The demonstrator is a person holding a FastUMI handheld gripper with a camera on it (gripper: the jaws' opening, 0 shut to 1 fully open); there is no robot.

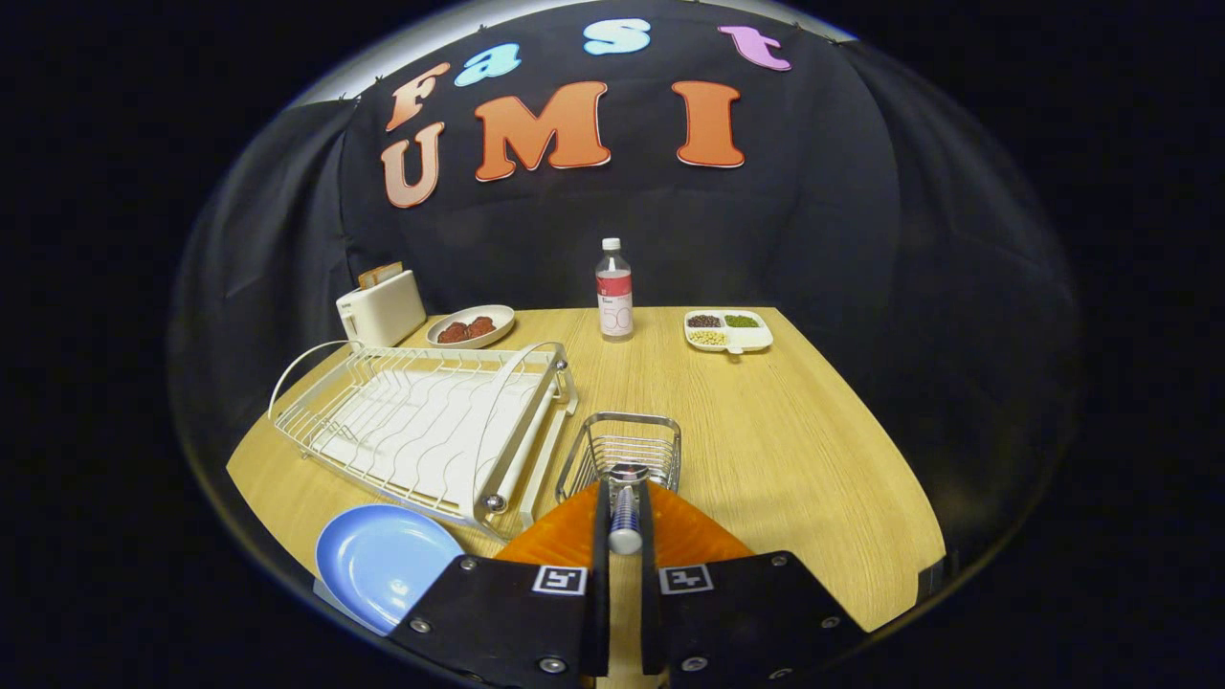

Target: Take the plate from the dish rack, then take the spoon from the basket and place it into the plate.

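Just above the wire basket (622, 450), my fingers (624, 522) are clamped on the spoon (625, 517), which I should carry level across to the blue plate (383, 565) lying on the table (813, 459) beside the dish rack (421, 421).

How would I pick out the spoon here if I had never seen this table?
Start at the big white wire dish rack on the wooden table. Just beside it stands a small silver wire basket, and in front of that the gripper is closed on the spoon. It is the slim, shiny metal handle held between the two fingers, unlike the flat round blue plate nearby.
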